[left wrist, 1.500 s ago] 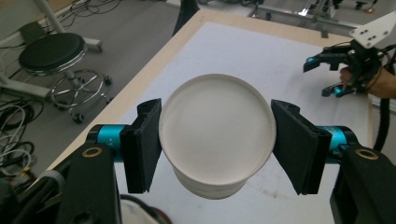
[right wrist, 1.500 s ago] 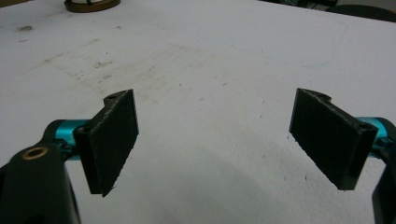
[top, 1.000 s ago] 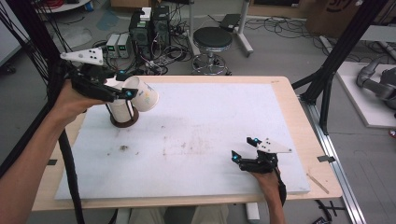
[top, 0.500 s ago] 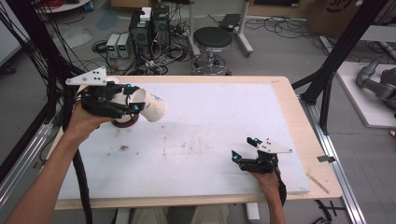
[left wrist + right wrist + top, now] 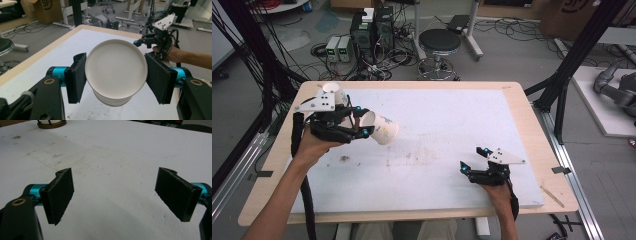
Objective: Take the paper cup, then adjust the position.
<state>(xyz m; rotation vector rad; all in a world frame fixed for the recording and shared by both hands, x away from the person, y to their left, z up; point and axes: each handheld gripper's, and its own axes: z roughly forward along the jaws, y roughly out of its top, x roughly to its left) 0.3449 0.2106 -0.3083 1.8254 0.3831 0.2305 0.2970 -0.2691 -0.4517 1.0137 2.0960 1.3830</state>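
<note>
The left gripper (image 5: 362, 125) is clamped on a white paper cup (image 5: 381, 131), one jaw on each side of the wall near the rim. The cup is held on its side above the left part of the bench (image 5: 522, 100), mouth toward the gripper, base pointing to the middle of the white mat (image 5: 452, 125). In the left gripper view the cup (image 5: 115, 72) sits squarely between the two pads, its open mouth facing the camera, and it looks empty.

Behind the left hand, near the far-left corner of the bench, another white cup (image 5: 332, 91) stands in a brown ring holder (its base (image 5: 51, 123) shows at the top edge of the right gripper view). So the step in hand looks like carrying a cup just drawn from that stack toward the open mat.

The right gripper (image 5: 473, 167) rests low near the front right of the mat, jaws spread wide with nothing between them.

Next, I judge, the cup must be turned upright and lowered onto the mat before the jaws let go; the grip is light on a thin wall, so a slow turn would keep it from slipping or denting.
</note>
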